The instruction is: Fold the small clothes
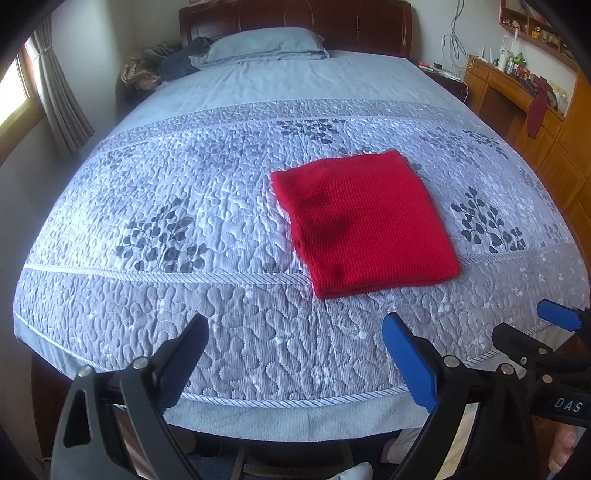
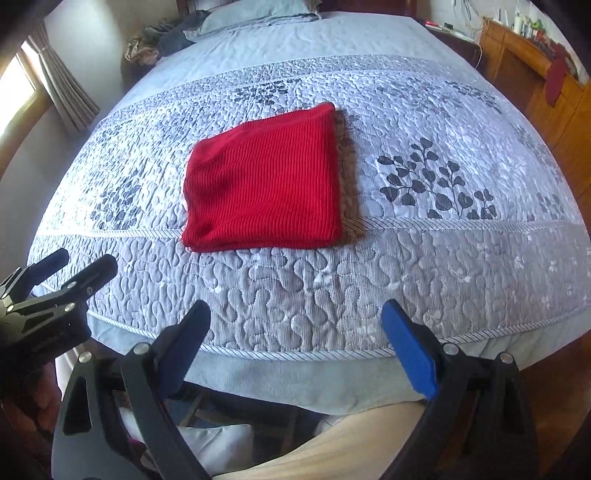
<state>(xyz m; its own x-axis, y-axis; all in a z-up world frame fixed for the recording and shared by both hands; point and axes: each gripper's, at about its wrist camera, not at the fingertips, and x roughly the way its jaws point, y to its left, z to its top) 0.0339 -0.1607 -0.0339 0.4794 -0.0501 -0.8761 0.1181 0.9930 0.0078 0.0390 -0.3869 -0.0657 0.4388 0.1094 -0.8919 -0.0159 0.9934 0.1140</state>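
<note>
A dark wooden headboard point(image 1: 295, 18) and the whole of a pale blue pillow point(image 1: 264, 44) are seen only in the left wrist view; in the right wrist view the pillow is cut off at the top edge. A strip of brown, fuzzy material point(image 2: 347, 177) along the right edge of the red knit garment point(image 2: 262, 181) is shown only by the right wrist view; in the left wrist view that side of the garment point(image 1: 364, 221) is seen as plain red knit. A wooden desk point(image 1: 517, 92) crowded with small items is seen at the right in both views, and a curtained window point(image 2: 22, 92) at the left.

The left gripper point(image 1: 295, 354) is held above the near edge of the bed point(image 1: 184, 166), with its fingers point(image 1: 410, 365) spread wide apart and nothing between them. The right gripper point(image 2: 295, 343) is held likewise, its fingers point(image 2: 410, 347) wide apart, empty, and clear of the quilt. Each gripper is caught at the edge of the other's view, the two being side by side.

The garment is laid flat on the grey leaf-patterned quilt, toward the foot of the bed and well ahead of both grippers. It is folded into a compact, roughly square packet, with ribbed knit on top and layered edges visible along its left side.
</note>
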